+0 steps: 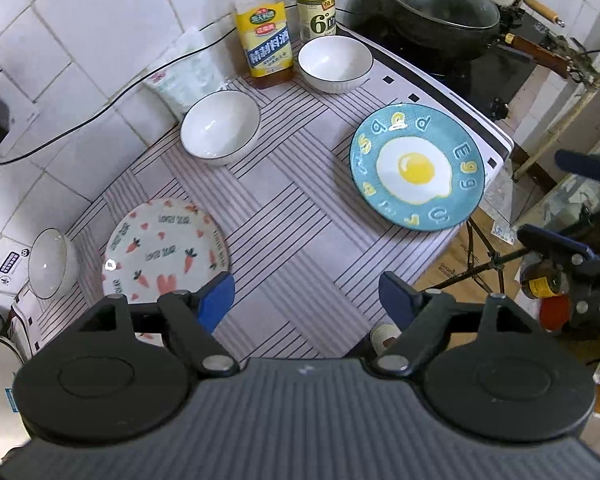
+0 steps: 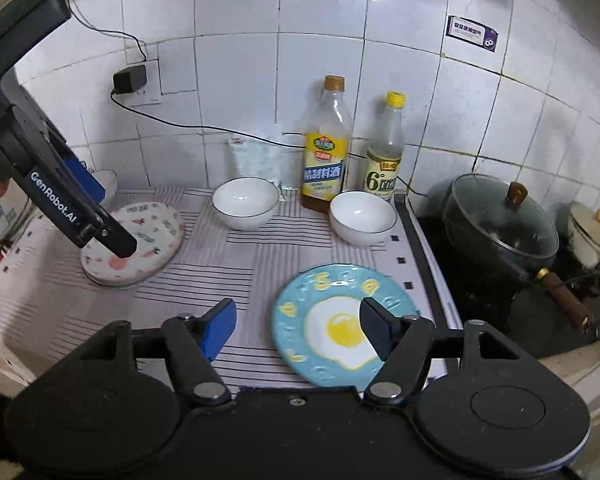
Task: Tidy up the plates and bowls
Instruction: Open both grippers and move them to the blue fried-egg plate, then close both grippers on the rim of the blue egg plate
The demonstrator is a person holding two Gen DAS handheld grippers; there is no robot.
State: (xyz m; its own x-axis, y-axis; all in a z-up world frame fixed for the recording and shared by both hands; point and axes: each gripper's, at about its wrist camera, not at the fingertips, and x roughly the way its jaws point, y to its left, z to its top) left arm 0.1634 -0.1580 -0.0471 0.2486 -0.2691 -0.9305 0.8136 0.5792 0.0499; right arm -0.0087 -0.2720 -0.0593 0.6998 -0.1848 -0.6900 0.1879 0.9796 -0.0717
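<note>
Both grippers hover above a bench (image 1: 284, 216) covered with a grey and white striped cloth, and neither holds anything. The left gripper (image 1: 306, 294) has its jaws wide apart over the near left part of the bench, just beside a white plate printed with carrots and hearts (image 1: 164, 248); in the right wrist view its dark body (image 2: 52, 184) hangs over that same carrot plate (image 2: 148, 236). The right gripper (image 2: 298, 330) also has its jaws apart, above the near edge of a blue plate with a fried-egg design (image 2: 300, 320), which lies flat at the right side of the bench (image 1: 416, 168).

Two white bowls with thin dark rims stand upright farther back, apart from each other: one toward the middle (image 1: 220, 128), the other (image 1: 335, 63) near the wall beside the bottles. A third white bowl (image 1: 52, 262) sits at the far left edge, just beside the carrot plate.

Against the tiled wall stand a yellow-labelled cooking wine bottle (image 1: 265, 40) and a clear bottle with a pale label (image 1: 316, 4), with a white plastic packet (image 1: 188, 76) to their left. To the right of the bench, a black wok with a glass lid (image 1: 436, 12) rests on the stove
</note>
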